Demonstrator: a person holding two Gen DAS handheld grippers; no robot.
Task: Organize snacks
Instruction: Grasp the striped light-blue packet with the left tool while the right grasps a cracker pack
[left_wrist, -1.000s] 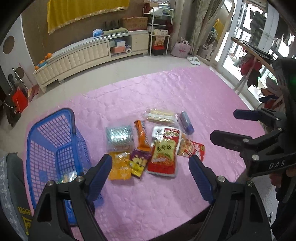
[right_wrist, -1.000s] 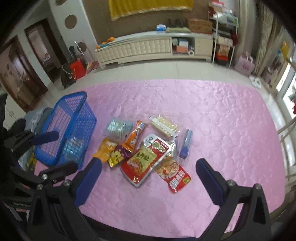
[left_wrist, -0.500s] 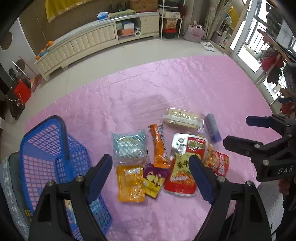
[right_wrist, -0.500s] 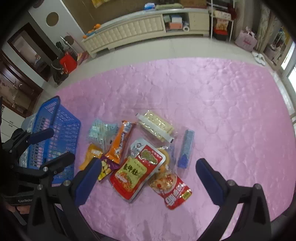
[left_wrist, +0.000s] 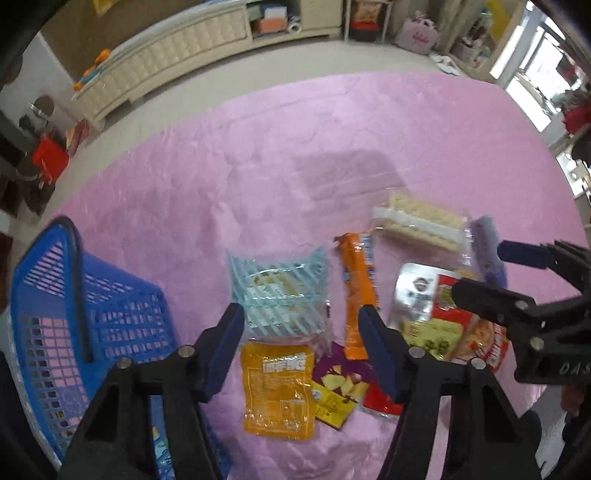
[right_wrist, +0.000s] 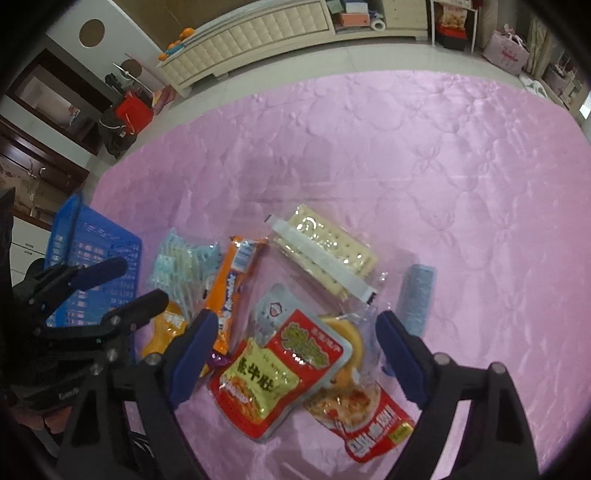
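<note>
1. Left wrist view: blue basket (left_wrist: 88, 317) is sitting at the left end of the pink quilted cover (left_wrist: 332, 122), well left of the snack pile.
2. Left gripper (left_wrist: 301, 328) is hanging over the pile with jaws apart, gripping nothing; its jaws have just been closing, with only the striped pale-blue packet (left_wrist: 279, 291) and yellow pouch (left_wrist: 277, 387) showing below the gap.
3. Orange stick pack (left_wrist: 358, 288) is lying just right of the striped packet; cracker pack (left_wrist: 421, 225) is lying farther right.
4. Right wrist view: right gripper (right_wrist: 291, 339) is hovering, jaws spread and empty, just been closing, above the red pouch (right_wrist: 280, 373).
5. Red-and-white packet (right_wrist: 373, 417) is lying right of the red pouch, partly under it; blue tube (right_wrist: 417, 299) is lying beyond.
</note>
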